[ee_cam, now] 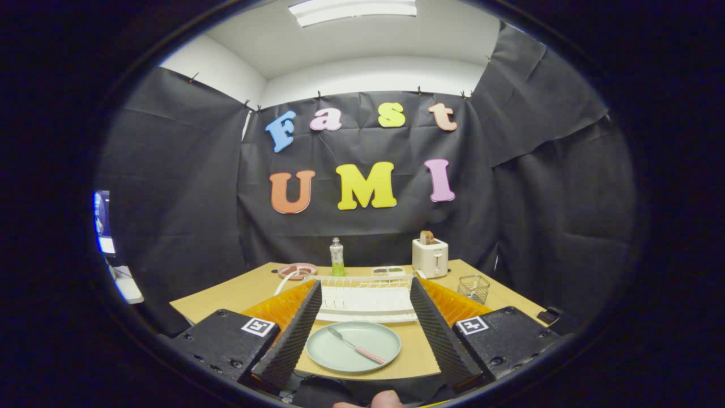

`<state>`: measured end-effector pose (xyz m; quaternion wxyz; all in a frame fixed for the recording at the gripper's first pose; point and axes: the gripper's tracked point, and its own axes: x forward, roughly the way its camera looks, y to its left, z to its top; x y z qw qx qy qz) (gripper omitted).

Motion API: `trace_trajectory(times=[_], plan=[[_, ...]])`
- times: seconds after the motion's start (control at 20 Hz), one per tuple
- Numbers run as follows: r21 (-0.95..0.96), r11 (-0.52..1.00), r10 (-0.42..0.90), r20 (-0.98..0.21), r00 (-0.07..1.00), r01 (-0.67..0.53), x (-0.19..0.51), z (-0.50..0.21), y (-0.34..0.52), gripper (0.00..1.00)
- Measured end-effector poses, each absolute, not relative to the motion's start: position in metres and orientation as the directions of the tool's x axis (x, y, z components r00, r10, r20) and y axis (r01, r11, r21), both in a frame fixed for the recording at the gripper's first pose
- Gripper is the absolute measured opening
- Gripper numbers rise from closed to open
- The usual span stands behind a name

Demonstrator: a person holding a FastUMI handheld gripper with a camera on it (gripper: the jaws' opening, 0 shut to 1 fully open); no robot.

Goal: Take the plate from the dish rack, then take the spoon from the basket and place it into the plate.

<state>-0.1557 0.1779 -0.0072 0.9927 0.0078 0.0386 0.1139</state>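
Note:
A pale green plate [354, 347] lies flat on the wooden table [226, 294], between my two fingers and close to the table's near edge. On it rests a spoon [355, 345] with a metal bowl and a pink patterned handle, lying slantwise. Just beyond the plate stands the white dish rack [365, 297], with no dishes in its slots. A small clear wire basket [473, 288] sits to the right of the rack. My gripper [362, 331] is open, held above the table, and its fingers [294, 334] touch nothing.
At the table's far side stand a pink plate [297, 270], a green bottle [337, 257], a small tray [388, 272] and a white toaster [430, 256] holding a slice of bread. A screen glows at the left [102, 224]. A fingertip [385, 399] shows beneath the gripper.

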Motion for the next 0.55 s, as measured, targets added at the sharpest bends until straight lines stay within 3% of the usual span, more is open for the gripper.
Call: trace_trajectory(times=[0.55], plan=[[0.019, 0.97, 0.242, -0.097, 0.965, -0.242, -0.1556, -0.0113, 0.1809, 1.0]])
